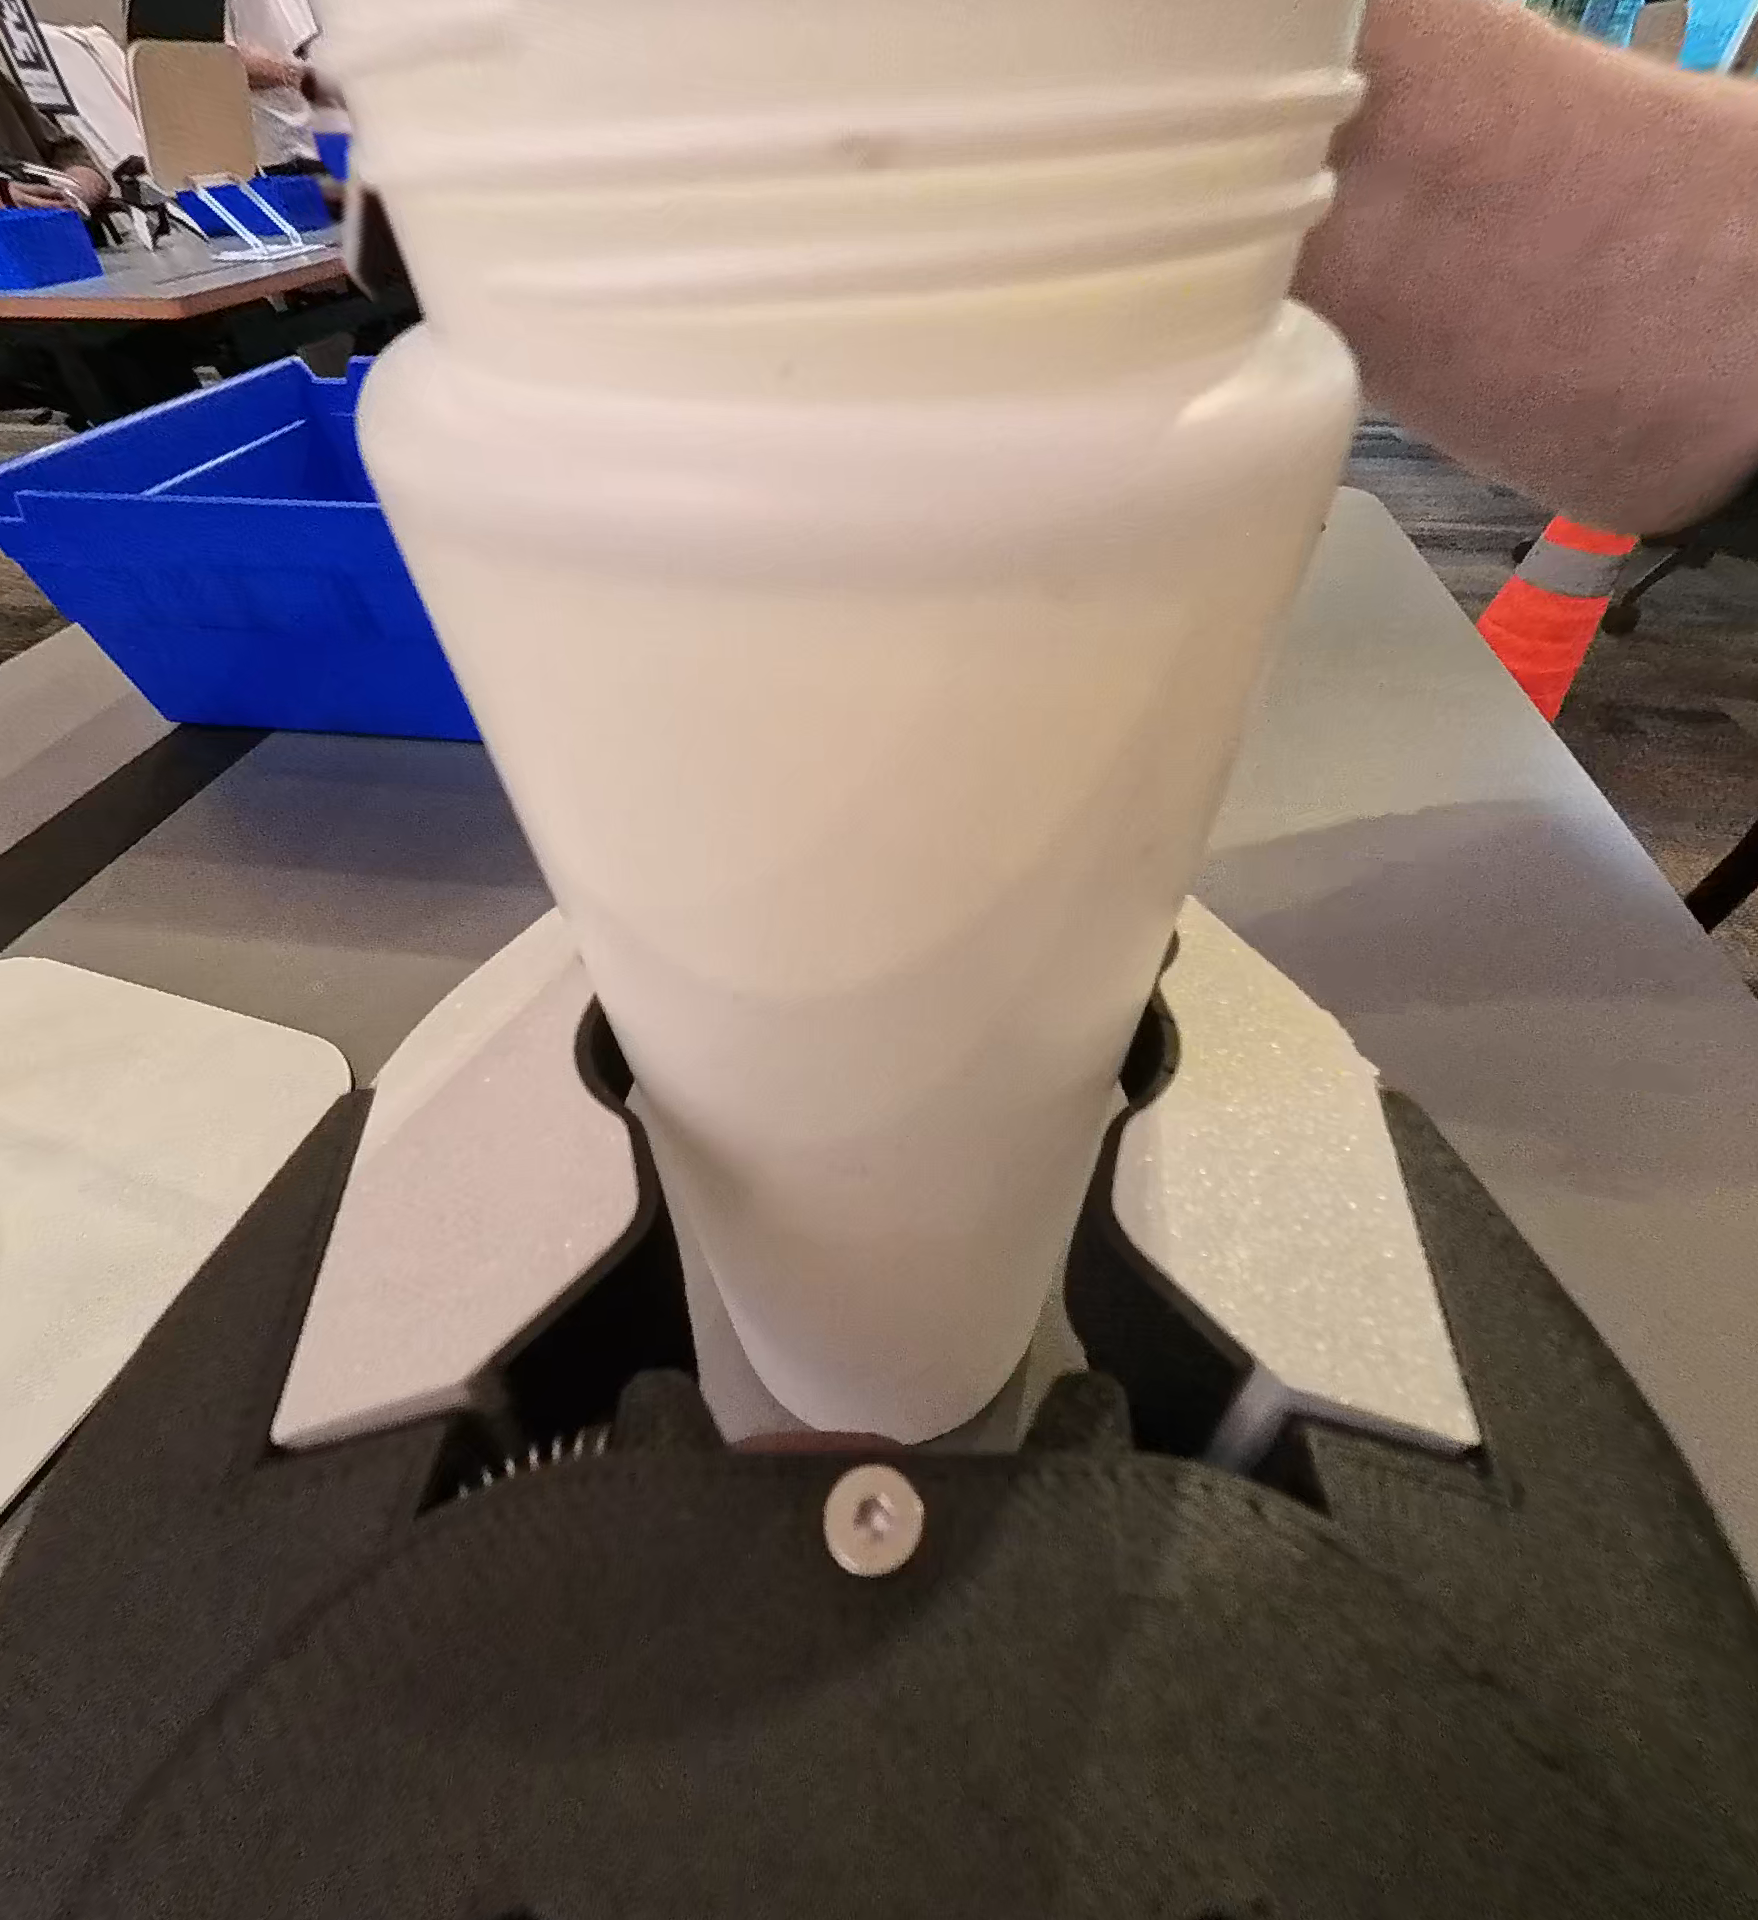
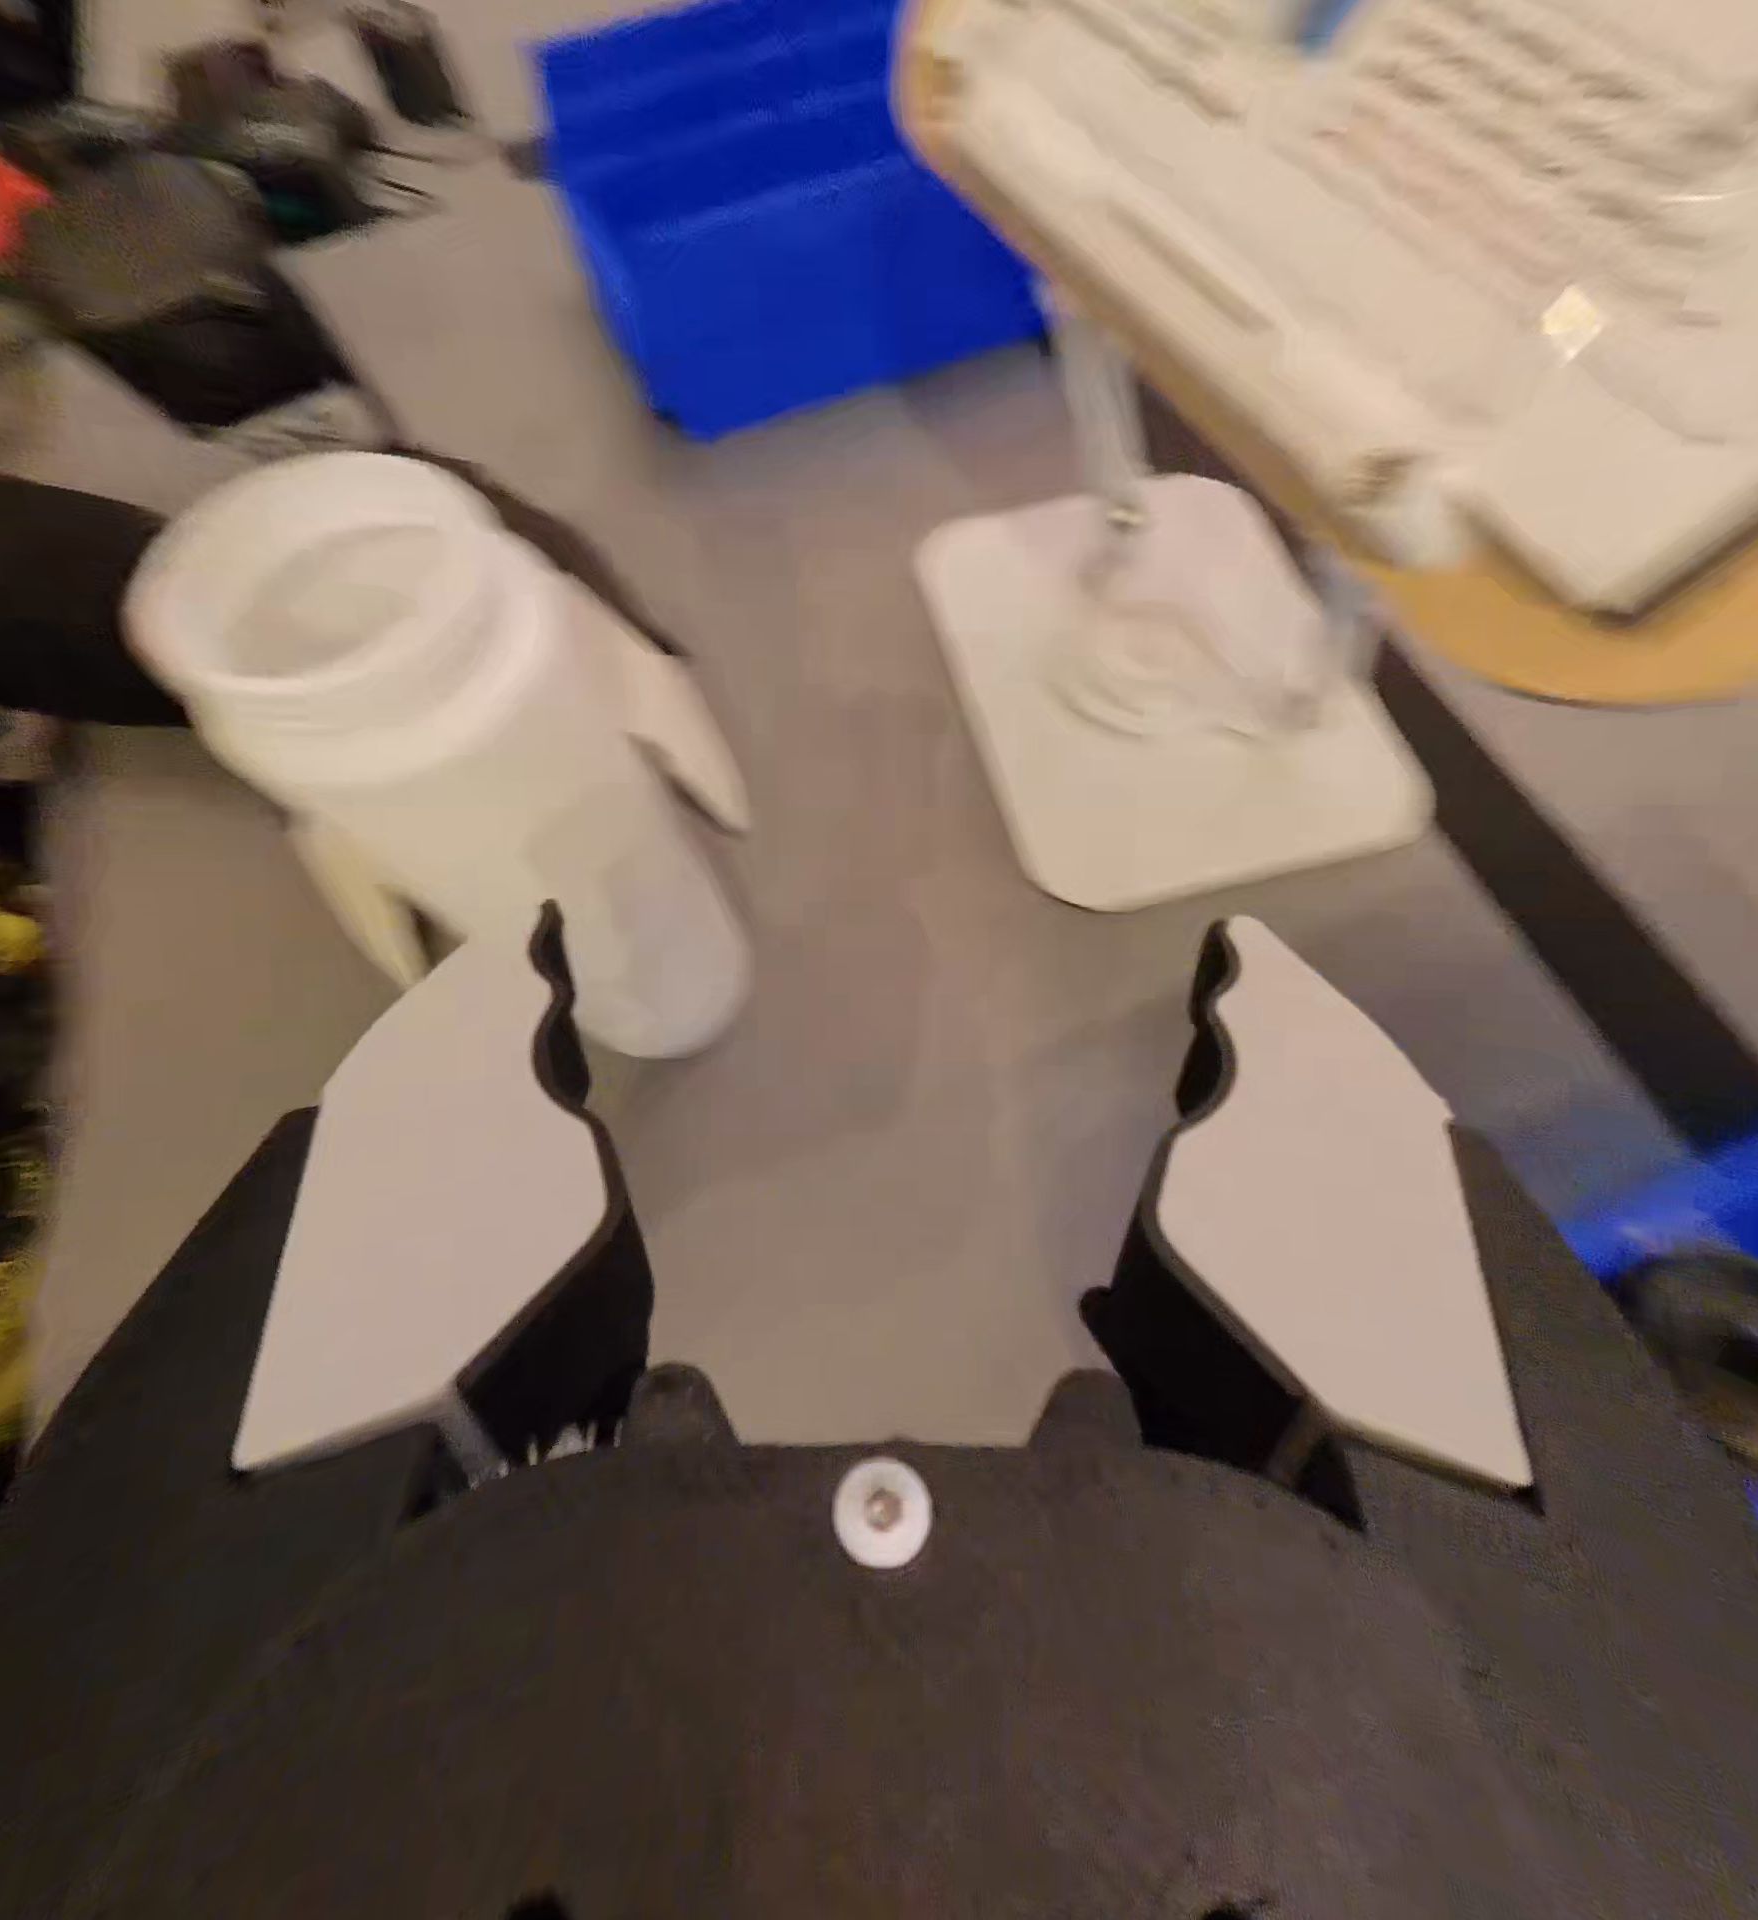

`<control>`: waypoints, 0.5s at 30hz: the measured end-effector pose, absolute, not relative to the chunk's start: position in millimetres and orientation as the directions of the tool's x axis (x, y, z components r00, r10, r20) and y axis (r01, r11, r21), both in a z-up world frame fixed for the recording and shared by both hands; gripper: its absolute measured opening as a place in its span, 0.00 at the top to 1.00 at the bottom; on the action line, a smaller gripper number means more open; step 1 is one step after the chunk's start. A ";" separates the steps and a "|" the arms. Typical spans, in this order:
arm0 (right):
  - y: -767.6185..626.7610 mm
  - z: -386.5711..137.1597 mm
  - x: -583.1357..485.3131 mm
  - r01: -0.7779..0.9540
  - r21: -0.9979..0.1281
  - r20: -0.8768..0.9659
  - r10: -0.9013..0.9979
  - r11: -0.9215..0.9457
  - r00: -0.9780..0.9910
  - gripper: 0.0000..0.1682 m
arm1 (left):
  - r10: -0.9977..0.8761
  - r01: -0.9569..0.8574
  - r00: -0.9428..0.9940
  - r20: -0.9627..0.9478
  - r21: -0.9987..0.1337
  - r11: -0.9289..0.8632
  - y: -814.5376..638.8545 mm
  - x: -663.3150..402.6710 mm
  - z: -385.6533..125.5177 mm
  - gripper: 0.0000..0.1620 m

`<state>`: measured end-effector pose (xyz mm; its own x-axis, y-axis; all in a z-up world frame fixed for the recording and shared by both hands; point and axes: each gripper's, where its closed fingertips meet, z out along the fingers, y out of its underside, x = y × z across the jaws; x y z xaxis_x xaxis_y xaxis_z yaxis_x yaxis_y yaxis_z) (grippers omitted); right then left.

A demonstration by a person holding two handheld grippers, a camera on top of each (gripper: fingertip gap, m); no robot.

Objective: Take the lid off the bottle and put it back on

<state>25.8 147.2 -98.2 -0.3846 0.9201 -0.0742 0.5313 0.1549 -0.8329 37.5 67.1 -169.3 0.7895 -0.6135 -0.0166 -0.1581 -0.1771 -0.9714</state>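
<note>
Clamping the uncapped bottle (image 1: 854, 831) steady in the left tool (image 1: 875, 1091); right tool (image 2: 880, 1039) gaping empty, bottle at ten o'clock. Lid unseen; finding it, then seating squarely before twisting.

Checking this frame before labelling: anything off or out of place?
The bottle is uncapped, threads bare, and its lid shows in neither view. The left gripper is shut on the bottle; the right gripper is open and empty. No spill visible; the right wrist view is motion-blurred.
</note>
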 end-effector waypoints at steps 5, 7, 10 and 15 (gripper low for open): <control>38.0 -116.9 13.4 0.439 -0.882 -0.123 0.813 0.173 -0.569 0.23 | -0.614 -0.154 0.790 -0.017 -0.973 -0.172 67.3 37.7 -169.1 0.42; 26.9 -126.2 2.1 0.428 -0.882 -0.090 0.823 0.196 -0.561 0.24 | -0.613 -0.154 0.790 -0.018 -0.973 -0.171 67.3 37.7 -169.0 0.42; 22.4 -136.8 -9.1 0.439 -0.883 -0.118 0.829 0.164 -0.547 0.29 | -0.617 -0.153 0.787 -0.017 -0.974 -0.168 66.7 38.7 -168.8 0.42; 17.5 -131.8 -19.2 0.348 -0.935 -0.148 0.825 0.063 -0.546 0.38 | -0.612 -0.138 0.791 -0.003 -0.975 -0.174 66.6 34.7 -169.3 0.41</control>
